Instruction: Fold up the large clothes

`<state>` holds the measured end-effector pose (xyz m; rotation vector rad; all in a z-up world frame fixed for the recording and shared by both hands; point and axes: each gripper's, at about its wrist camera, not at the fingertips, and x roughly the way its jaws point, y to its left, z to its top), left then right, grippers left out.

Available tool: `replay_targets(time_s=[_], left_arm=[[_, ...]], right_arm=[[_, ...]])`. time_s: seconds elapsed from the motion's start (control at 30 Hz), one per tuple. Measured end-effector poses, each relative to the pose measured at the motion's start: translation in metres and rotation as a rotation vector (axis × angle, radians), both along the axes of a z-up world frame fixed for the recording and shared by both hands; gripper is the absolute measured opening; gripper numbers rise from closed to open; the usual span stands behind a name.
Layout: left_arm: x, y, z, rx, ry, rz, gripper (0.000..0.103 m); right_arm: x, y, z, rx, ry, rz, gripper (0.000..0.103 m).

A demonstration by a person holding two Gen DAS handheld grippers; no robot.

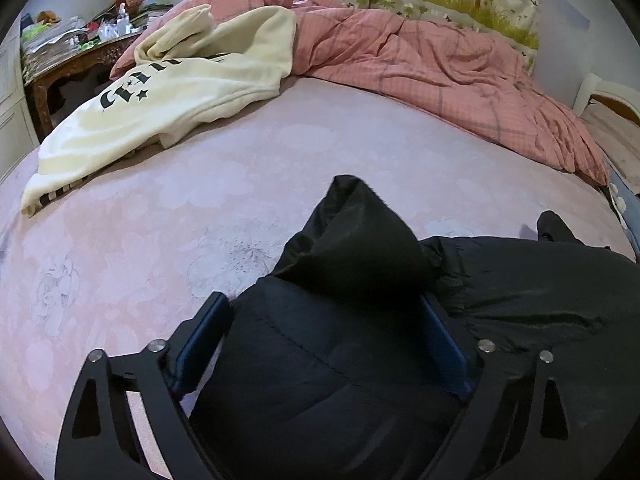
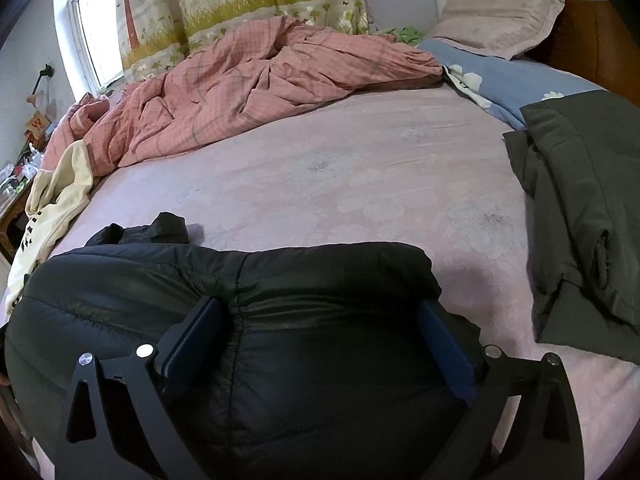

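With both claws spread, left claw (image 1: 326, 340) and right claw (image 2: 320, 340), lift clear of black puffer jacket (image 2: 248, 288) without dragging folded edge.

We see the puffer jacket (image 2: 248, 300) lying on the bed (image 2: 320, 168) at 6 o'clock, sweatshirt (image 2: 52, 208) at 9, quilt (image 2: 248, 76) at 12, folded coat (image 2: 588, 216) at 3.

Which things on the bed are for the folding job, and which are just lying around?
For the job: black puffy jacket, left gripper, right gripper.

Maybe next in line, or just lying about: cream sweatshirt, grey garment. Lying about: pink quilt, pillow, cluttered side table.
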<state>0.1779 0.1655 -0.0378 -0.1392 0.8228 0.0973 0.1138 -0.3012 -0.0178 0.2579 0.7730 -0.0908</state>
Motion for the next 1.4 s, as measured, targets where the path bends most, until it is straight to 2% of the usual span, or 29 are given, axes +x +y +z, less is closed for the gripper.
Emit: replay_targets(time_s=[0.07, 0.2, 0.3, 0.37, 0.47, 0.6, 0.63, 0.7, 0.87, 1.03, 1.13, 1.2, 1.33, 1.37, 1.4], left_arm=[[-0.004, 0.004, 0.003, -0.033, -0.031, -0.006, 0.093], [-0.029, 0.013, 0.026, -0.072, -0.205, 0.016, 0.092], [-0.060, 0.001, 0.051, 0.013, -0.367, 0.012, 0.096], [-0.084, -0.011, 0.066, 0.086, -0.459, 0.014, 0.102], [-0.124, -0.043, 0.082, 0.244, -0.563, 0.036, 0.102], [-0.175, -0.083, 0.092, 0.289, -0.689, -0.113, 0.103], [-0.186, -0.094, 0.092, 0.315, -0.701, -0.136, 0.103], [-0.200, -0.114, 0.087, 0.365, -0.675, -0.167, 0.103], [-0.221, -0.136, 0.077, 0.364, -0.674, -0.261, 0.103], [-0.224, -0.142, 0.083, 0.265, -0.664, -0.286, 0.103], [-0.221, -0.150, 0.080, 0.240, -0.634, -0.315, 0.103], [-0.223, -0.154, 0.076, 0.199, -0.621, -0.345, 0.101], [-0.215, -0.162, 0.071, 0.039, -0.569, -0.445, 0.066], [-0.211, -0.168, 0.067, 0.016, -0.554, -0.464, 0.055], [-0.207, -0.175, 0.063, 0.006, -0.535, -0.479, 0.049]], right_arm=[[-0.001, 0.000, 0.000, 0.009, -0.006, 0.006, 0.102], [-0.012, -0.002, 0.005, 0.033, -0.055, 0.006, 0.102], [-0.029, -0.003, 0.018, 0.023, -0.117, -0.041, 0.102], [-0.047, -0.004, 0.031, 0.013, -0.182, -0.070, 0.102], [-0.078, -0.003, 0.052, 0.023, -0.278, -0.078, 0.103], [-0.120, 0.005, 0.071, -0.006, -0.387, -0.126, 0.103], [-0.130, 0.009, 0.074, -0.021, -0.405, -0.134, 0.103], [-0.147, 0.017, 0.078, -0.035, -0.427, -0.120, 0.103], [-0.188, 0.040, 0.085, -0.097, -0.502, -0.072, 0.103], [-0.205, 0.064, 0.086, -0.205, -0.507, -0.027, 0.103], [-0.206, 0.073, 0.087, -0.259, -0.522, -0.020, 0.103], [-0.203, 0.075, 0.085, -0.265, -0.502, 0.000, 0.103], [-0.200, 0.070, 0.086, -0.209, -0.484, 0.012, 0.103], [-0.200, 0.068, 0.087, -0.194, -0.487, 0.009, 0.103], [-0.200, 0.064, 0.090, -0.168, -0.489, 0.011, 0.103]])
